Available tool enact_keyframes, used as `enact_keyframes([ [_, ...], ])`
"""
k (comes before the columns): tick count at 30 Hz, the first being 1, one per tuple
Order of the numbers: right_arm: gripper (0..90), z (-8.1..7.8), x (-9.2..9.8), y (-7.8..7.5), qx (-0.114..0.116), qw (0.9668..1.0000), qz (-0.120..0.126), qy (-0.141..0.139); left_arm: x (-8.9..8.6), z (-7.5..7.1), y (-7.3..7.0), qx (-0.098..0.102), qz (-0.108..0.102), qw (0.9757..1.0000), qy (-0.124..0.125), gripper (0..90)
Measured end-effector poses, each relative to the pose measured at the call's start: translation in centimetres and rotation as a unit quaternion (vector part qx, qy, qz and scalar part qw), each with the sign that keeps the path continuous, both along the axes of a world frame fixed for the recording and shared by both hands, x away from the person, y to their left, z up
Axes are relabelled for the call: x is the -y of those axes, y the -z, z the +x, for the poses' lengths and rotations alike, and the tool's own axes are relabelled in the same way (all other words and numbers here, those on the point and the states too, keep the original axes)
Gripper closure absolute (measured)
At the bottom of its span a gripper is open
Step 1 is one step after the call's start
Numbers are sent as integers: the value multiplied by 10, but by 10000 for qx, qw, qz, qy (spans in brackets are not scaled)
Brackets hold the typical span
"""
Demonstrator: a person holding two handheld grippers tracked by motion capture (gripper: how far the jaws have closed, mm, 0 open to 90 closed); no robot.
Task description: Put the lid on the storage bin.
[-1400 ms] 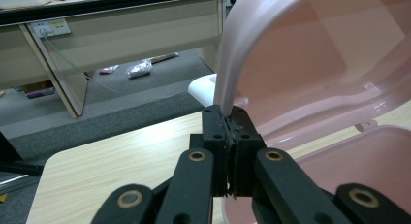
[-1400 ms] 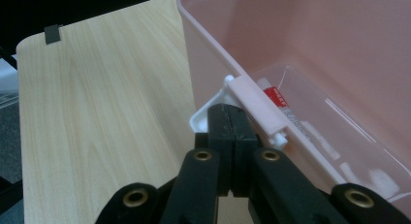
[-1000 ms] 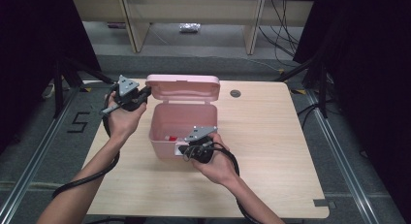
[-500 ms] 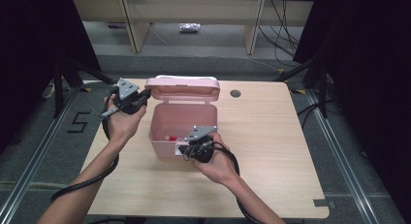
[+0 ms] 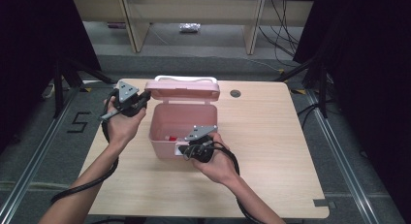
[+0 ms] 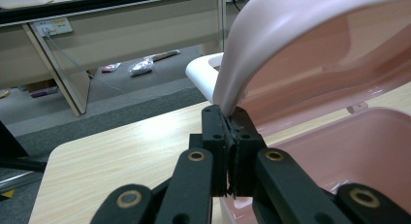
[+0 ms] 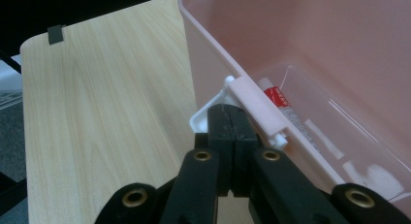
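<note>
1. Pinching the rim of the raised pink lid (image 6: 310, 44), the left gripper (image 5: 127, 99) held it upright at the table's (image 5: 271, 136) left side, jaws pressed on its edge.
2. Sitting mid-table, the open pink box (image 5: 181, 124) held a red-and-white tube (image 7: 283, 105) on its floor.
3. At the box's near wall, the right gripper (image 5: 196, 145) clamped the white latch tab (image 7: 206, 118), jaws pressed together on it.

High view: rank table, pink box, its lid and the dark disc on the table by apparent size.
1. Table, largest by far.
2. Pink box.
3. Lid, open and seen at an angle, so it may look smaller than it is; box versus lid is not a firm call.
4. Dark disc, smallest.
</note>
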State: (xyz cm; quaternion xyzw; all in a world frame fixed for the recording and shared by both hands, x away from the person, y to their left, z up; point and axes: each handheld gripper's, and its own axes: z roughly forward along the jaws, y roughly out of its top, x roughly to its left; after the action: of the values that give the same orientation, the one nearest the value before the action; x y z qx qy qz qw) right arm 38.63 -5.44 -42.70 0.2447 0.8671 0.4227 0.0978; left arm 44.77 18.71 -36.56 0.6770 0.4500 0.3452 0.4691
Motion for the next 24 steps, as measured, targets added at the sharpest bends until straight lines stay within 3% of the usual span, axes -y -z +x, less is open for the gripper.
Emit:
enact_keyframes([
  [10, 894, 0, 1, -2, -99, 9999, -15, -7, 0, -1, 1, 0, 38, 10000, 1, 875],
  [19, 900, -1, 6, -9, 119, 9997, 213, 1, 0, -4, 2, -10, 50, 10000, 20, 874],
  [22, 900, -2, 10, -13, 36, 9995, 275, 122, 0, -5, 3, -11, 40, 10000, 19, 874],
  [24, 900, -1, 14, -16, 96, 9995, 277, 136, 0, -6, 4, -9, 49, 10000, 24, 873],
])
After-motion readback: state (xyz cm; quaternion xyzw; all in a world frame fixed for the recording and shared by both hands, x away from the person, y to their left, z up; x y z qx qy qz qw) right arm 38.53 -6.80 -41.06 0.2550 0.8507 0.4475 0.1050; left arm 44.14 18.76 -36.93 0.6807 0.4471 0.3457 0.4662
